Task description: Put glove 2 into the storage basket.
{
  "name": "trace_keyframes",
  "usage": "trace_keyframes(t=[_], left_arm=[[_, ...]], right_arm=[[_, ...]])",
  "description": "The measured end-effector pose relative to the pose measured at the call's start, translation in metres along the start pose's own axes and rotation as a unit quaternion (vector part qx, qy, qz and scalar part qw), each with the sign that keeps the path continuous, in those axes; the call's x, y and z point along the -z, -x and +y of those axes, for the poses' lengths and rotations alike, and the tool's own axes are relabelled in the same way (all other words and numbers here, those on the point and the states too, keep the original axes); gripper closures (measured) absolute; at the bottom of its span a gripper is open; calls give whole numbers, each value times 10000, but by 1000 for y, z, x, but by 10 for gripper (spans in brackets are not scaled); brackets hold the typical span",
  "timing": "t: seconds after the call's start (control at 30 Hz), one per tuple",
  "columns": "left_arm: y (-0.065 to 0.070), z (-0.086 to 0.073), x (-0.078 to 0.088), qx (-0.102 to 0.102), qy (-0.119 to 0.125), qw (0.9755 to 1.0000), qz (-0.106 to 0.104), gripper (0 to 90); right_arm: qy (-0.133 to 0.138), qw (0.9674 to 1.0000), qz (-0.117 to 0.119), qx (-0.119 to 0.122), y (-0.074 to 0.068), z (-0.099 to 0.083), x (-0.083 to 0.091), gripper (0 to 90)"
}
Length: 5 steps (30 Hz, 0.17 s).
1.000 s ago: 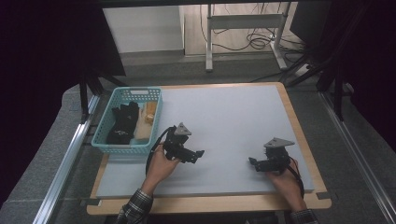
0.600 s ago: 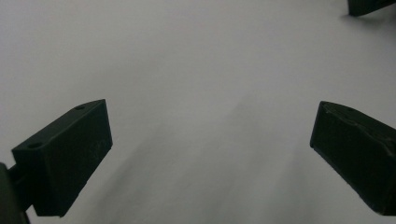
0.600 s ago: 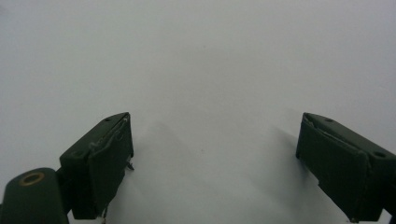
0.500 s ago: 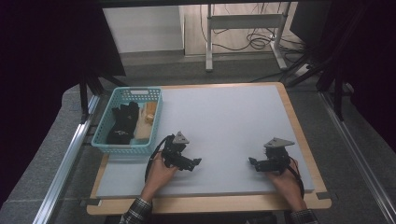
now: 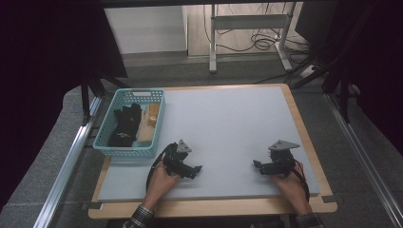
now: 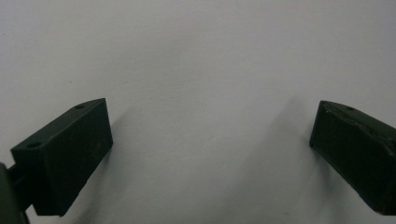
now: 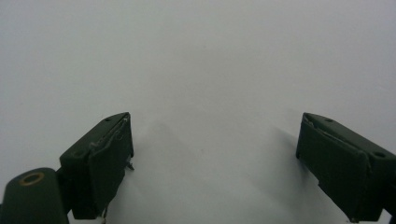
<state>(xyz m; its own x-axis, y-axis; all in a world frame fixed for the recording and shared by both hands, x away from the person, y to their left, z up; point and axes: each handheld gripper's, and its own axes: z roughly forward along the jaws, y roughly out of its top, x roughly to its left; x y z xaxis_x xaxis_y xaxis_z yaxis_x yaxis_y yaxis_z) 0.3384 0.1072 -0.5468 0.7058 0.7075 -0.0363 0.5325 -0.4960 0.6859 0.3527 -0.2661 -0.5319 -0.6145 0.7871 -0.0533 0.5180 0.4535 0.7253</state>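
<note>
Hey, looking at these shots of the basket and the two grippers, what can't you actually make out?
- High view: the tan items in the teal basket are too small to identify, partly hidden by the black gloves.
- High view: whether the left gripper and right gripper touch the grey table; too small to tell.
- Both gripper views: their own black jaws, wide apart, are cut off by the bottom edge.

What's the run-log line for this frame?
left tongs: open, empty | right tongs: open, empty | basket: black glove inside, untouched
</note>
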Motion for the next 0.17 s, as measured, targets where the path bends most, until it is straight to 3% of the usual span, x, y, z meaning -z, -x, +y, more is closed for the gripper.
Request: trace_keyframes(t=[0.17], left_arm=[[0, 0, 0, -14, -5, 10000, 1, 0]], right_arm=[[-6, 10000, 4, -10, 0, 0, 0, 106]])
